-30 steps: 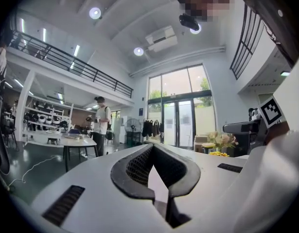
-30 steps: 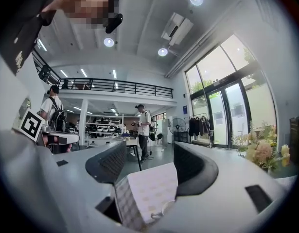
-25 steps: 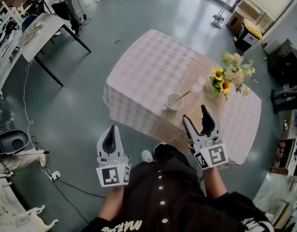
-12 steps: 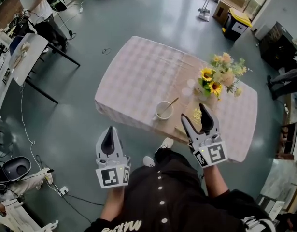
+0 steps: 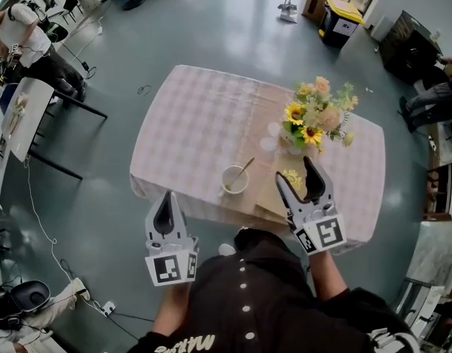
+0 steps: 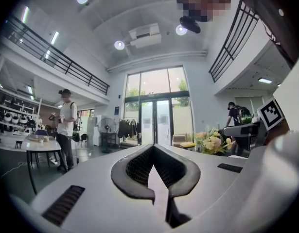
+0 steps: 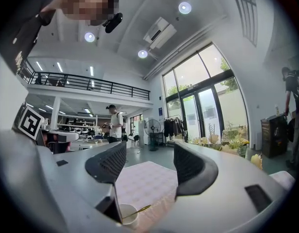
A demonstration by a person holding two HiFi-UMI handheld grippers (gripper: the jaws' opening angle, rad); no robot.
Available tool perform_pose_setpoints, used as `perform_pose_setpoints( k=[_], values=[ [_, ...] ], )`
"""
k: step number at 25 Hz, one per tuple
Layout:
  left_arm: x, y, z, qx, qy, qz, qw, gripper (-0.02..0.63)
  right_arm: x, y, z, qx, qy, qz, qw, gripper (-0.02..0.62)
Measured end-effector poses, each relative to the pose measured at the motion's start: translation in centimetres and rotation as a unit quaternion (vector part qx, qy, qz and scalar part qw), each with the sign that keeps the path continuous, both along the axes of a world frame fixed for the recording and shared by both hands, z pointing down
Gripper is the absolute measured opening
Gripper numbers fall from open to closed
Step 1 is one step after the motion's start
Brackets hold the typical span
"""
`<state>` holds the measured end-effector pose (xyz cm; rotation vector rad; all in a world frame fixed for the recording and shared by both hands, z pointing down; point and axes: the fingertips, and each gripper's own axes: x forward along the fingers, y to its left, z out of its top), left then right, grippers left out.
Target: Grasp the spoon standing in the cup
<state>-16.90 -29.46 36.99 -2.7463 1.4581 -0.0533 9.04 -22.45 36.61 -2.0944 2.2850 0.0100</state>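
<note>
A white cup (image 5: 234,179) stands near the front edge of the pink checked table (image 5: 203,123). A spoon (image 5: 245,169) leans in it, handle pointing up and right. My right gripper (image 5: 296,173) hovers open over the table's near edge, right of the cup, holding nothing. My left gripper (image 5: 164,213) is shut and empty, off the table to the cup's lower left. In the right gripper view the cup (image 7: 126,216) and spoon (image 7: 138,209) sit low, below the open right gripper (image 7: 149,161). The left gripper view shows only the shut left gripper (image 6: 153,152) against the hall.
A vase of sunflowers (image 5: 314,120) stands at the table's right, with two small glasses (image 5: 271,137) beside it. A brownish mat (image 5: 273,197) with a yellow flower lies under my right gripper. Another table (image 5: 20,116) and a person (image 5: 31,39) are far left.
In the head view the table and cup have slid left and down, closer to my grippers. Both grippers hold their places in view, the right open and the left shut.
</note>
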Motion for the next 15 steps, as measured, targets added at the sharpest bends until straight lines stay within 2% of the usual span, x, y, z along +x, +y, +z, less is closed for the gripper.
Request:
perform_pose_setpoints(
  k=[3, 10, 15],
  values=[
    [2.8, -1.0, -0.2, 0.001, -0.001, 0.014, 0.9999, 0.017, 2.6, -0.3, 0.0, 0.002, -0.003, 0.013, 1.0, 0.285],
    [7.3, -4.7, -0.2, 0.004, -0.003, 0.05, 0.9987, 0.017, 5.6, -2.3, 0.5, 0.003, -0.005, 0.037, 0.999, 0.285],
    [10.4, -5.8, -0.8, 0.007, -0.005, 0.06, 0.9982, 0.017, 8.1, -3.0, 0.8, 0.003, -0.016, 0.045, 0.999, 0.285]
  ],
)
